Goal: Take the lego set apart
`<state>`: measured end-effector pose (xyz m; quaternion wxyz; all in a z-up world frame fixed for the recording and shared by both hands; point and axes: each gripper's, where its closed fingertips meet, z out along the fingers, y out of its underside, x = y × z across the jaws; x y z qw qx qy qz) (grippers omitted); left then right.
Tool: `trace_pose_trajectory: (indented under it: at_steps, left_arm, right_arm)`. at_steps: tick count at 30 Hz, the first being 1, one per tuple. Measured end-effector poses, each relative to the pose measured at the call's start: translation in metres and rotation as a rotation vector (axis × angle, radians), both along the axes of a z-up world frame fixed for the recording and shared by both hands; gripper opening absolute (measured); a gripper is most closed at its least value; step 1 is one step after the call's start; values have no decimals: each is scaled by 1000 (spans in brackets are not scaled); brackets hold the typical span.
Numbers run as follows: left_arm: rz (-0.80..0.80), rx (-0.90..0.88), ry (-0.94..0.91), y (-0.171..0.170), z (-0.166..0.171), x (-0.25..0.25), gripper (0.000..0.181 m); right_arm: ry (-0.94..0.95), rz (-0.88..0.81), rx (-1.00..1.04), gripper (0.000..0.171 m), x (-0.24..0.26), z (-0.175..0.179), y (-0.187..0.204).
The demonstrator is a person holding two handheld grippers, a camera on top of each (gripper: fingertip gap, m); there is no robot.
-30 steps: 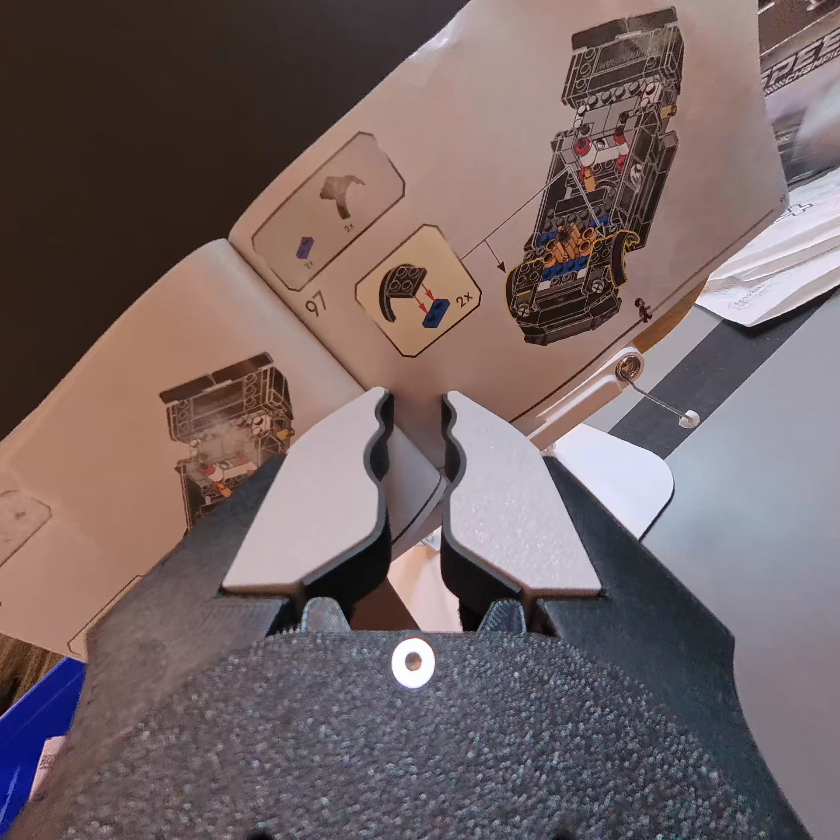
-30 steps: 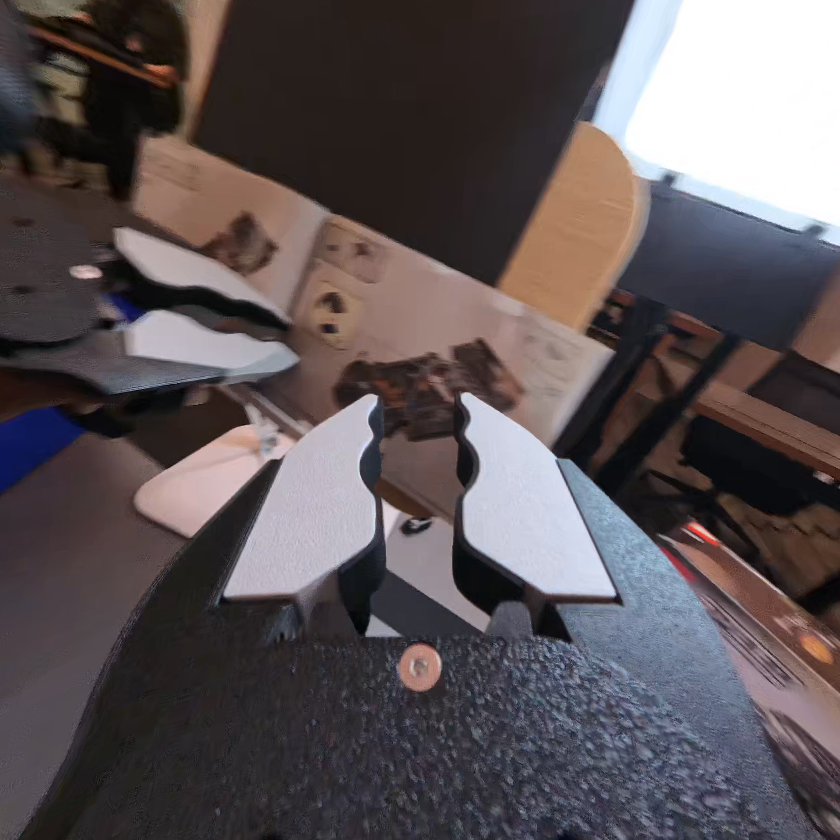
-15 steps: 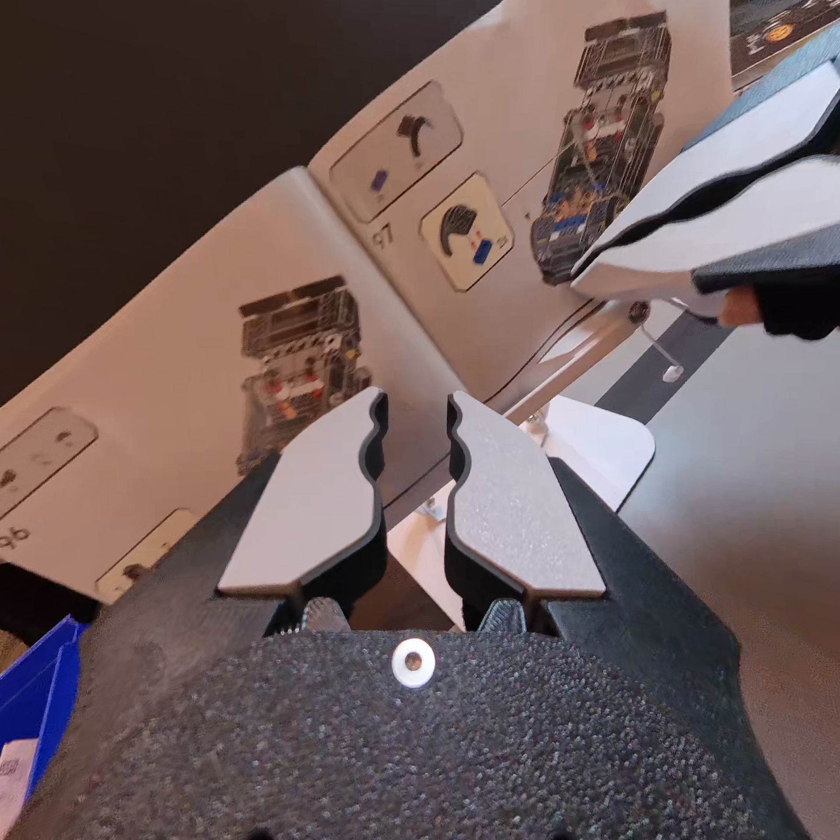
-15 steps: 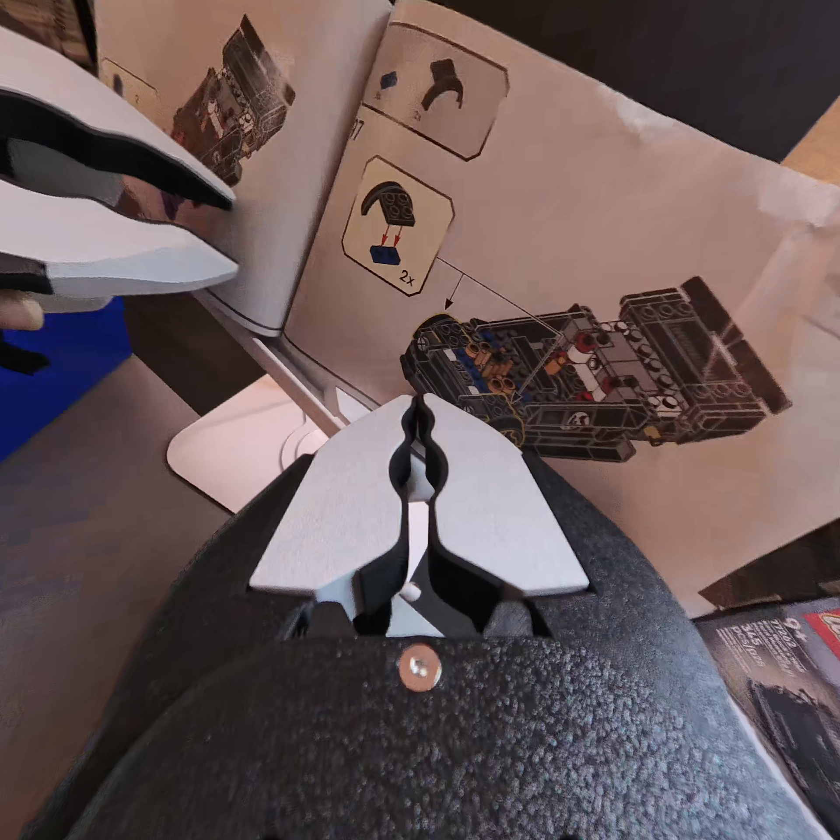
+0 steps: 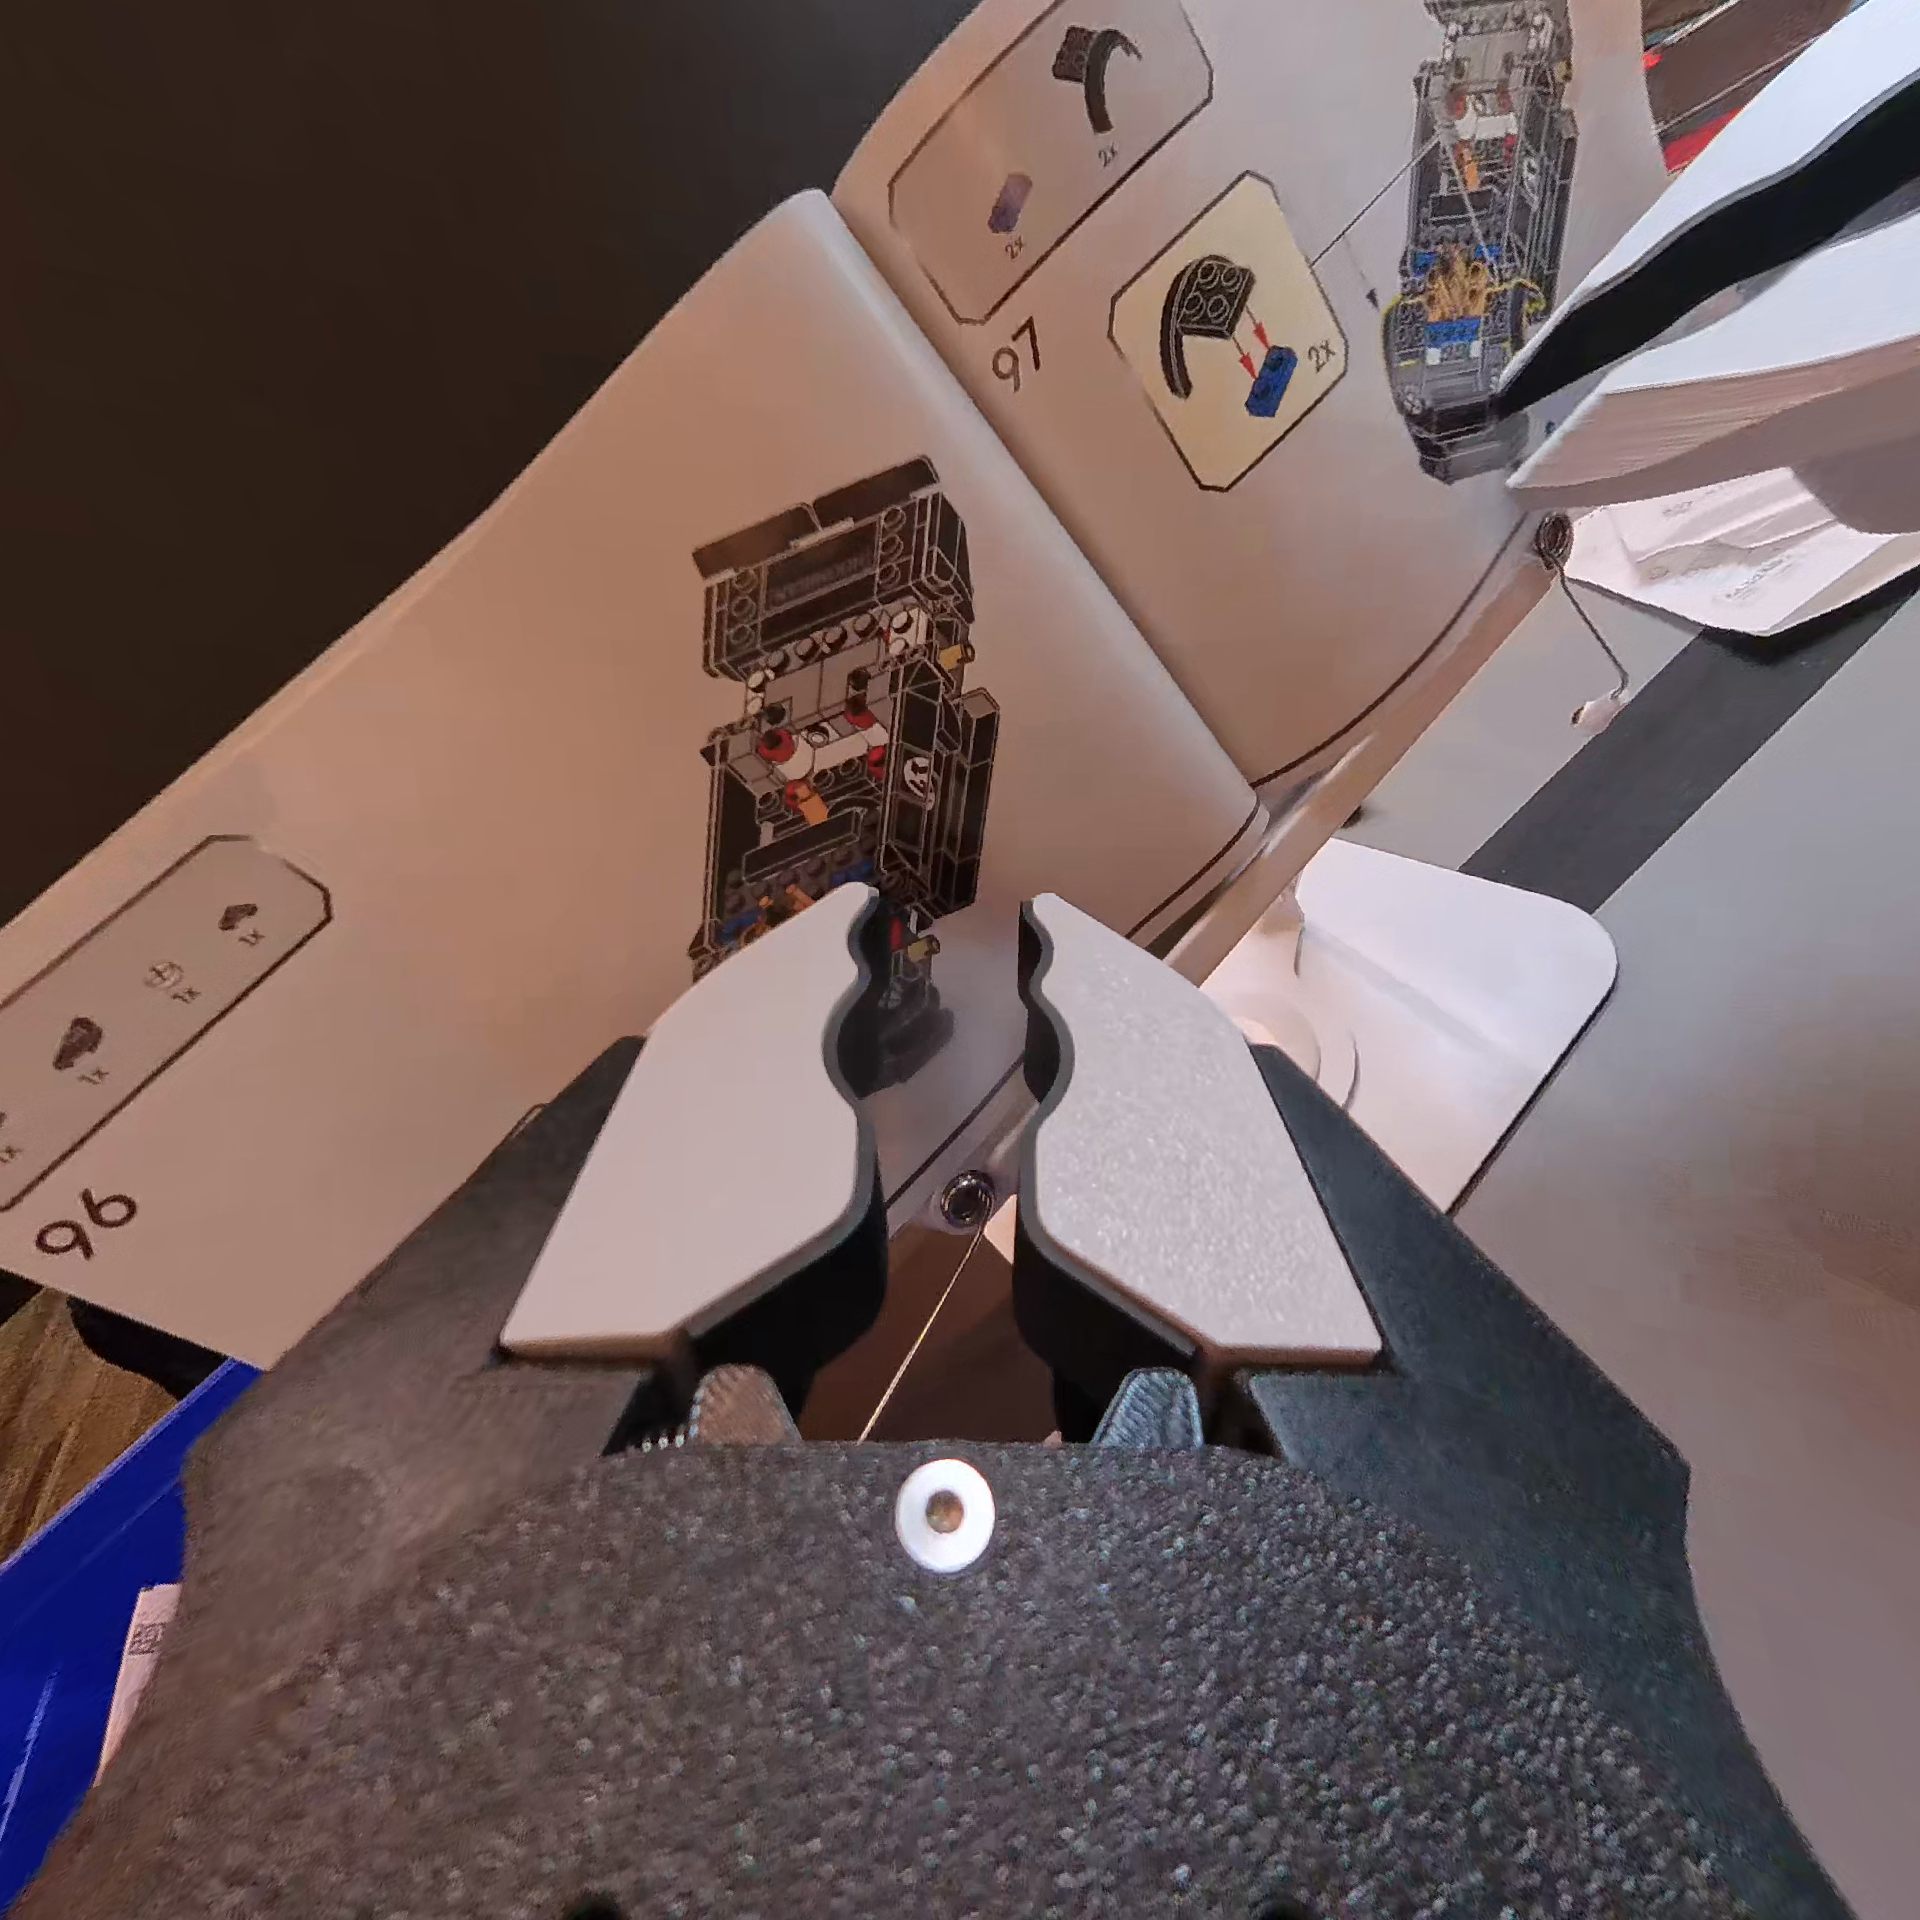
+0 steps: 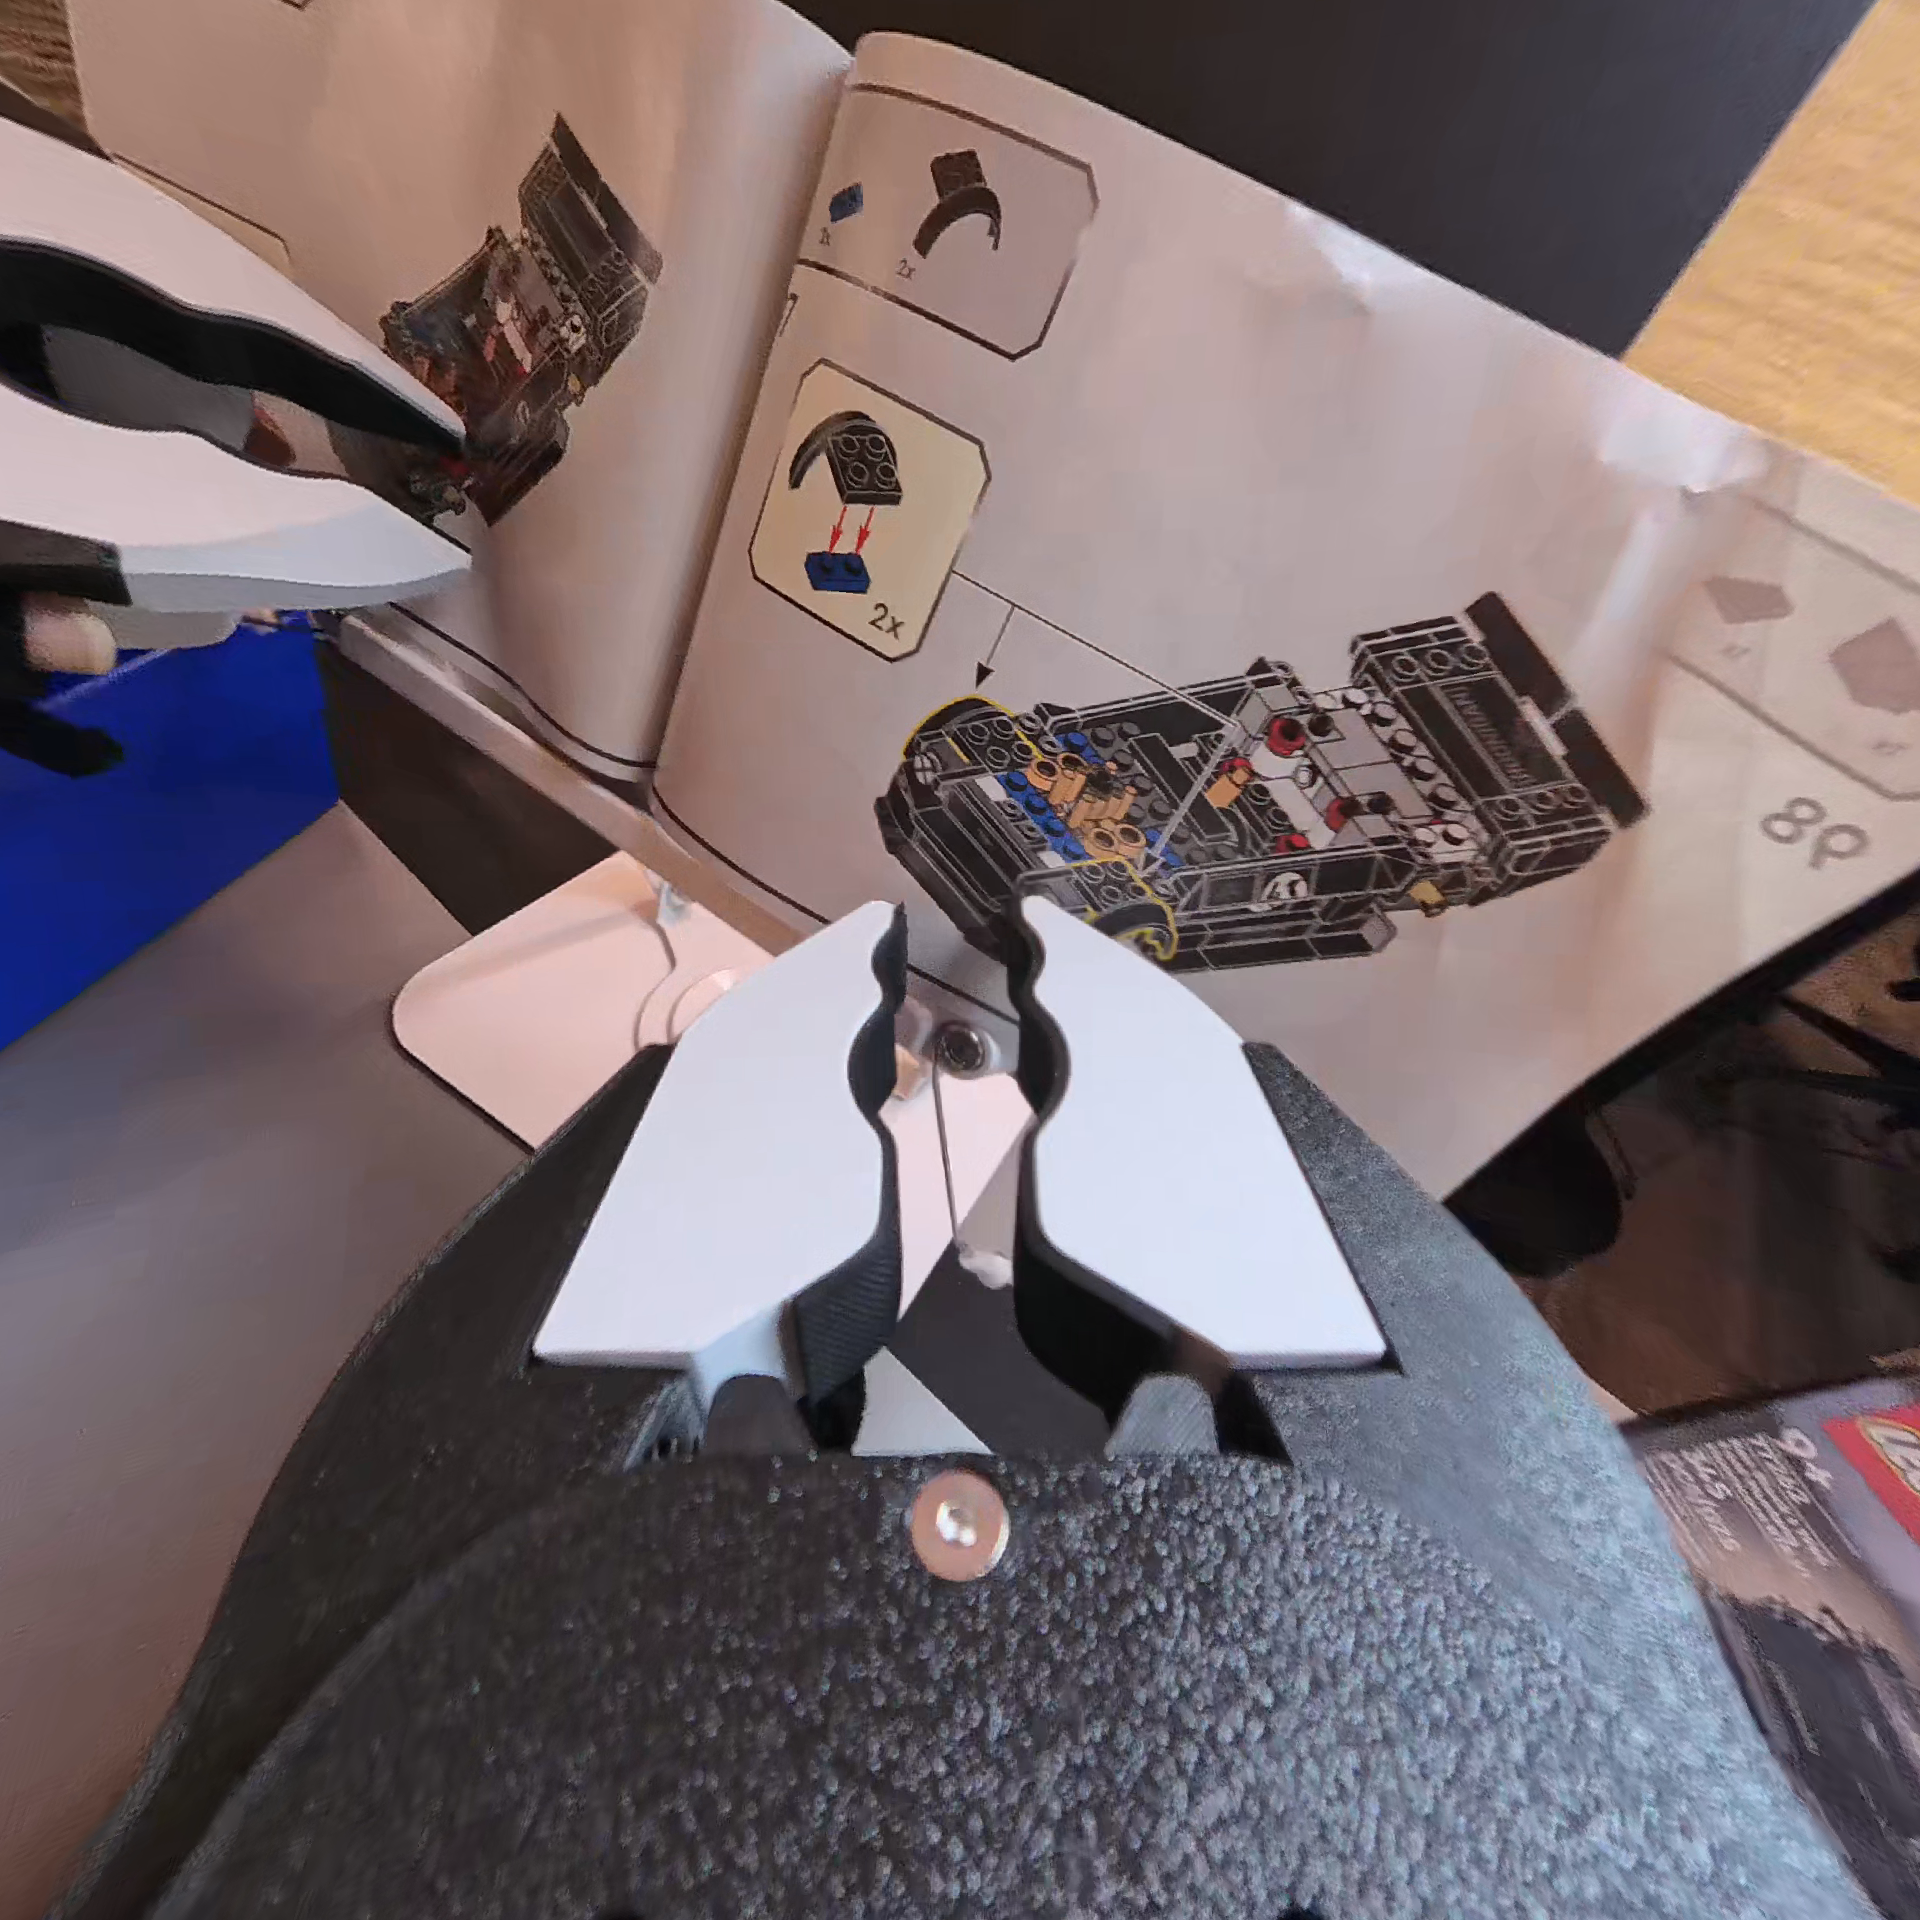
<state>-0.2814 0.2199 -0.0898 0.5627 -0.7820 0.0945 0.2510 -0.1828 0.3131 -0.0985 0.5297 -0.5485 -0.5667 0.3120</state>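
Booklet (image 5: 582, 790) on stand (image 5: 1444, 997), bin (image 5: 62, 1621) left.

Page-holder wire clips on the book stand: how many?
2: one wire clip at the stand's lower edge under the left page, one under the right page. None visible elsewhere.

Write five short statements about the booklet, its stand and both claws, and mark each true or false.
1. The instruction booklet lies open on a white stand. True.
2. The left claw is shut on a page. False: its jaws stand apart, holding nothing.
3. The right claw is open. True.
4. The booklet lies flat on the table. False: it leans propped on the stand.
5. A blue bin sits by the stand. True.
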Motion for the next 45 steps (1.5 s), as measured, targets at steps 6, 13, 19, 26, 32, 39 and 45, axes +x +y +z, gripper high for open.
trace_pose_trajectory:
  at_steps: [6,13,19,26,32,39,45]
  left_arm:
    - [19,-3,29,-5,-2,-6,22]
    - [38,-8,46,-15,-5,-18,18]
    - [53,-2,59,-19,-5,-24,17]
    - [58,2,34,-23,-6,-28,17]
    - [71,-18,53,-28,-8,-29,27]
    - [97,60,-59,-35,-2,-36,32]
    - [154,144,-134,-46,9,-51,38]
  right_arm:
    - [-27,-52,20,24,8,-10,13]
    - [0,-78,17,24,7,-4,11]
    - [-39,-167,66,25,3,-3,15]
    - [-45,-177,55,27,11,-7,18]
    - [-24,-138,80,28,16,6,9]
    - [36,54,114,28,-9,33,-45]
    - [-40,90,165,27,-45,23,-63]
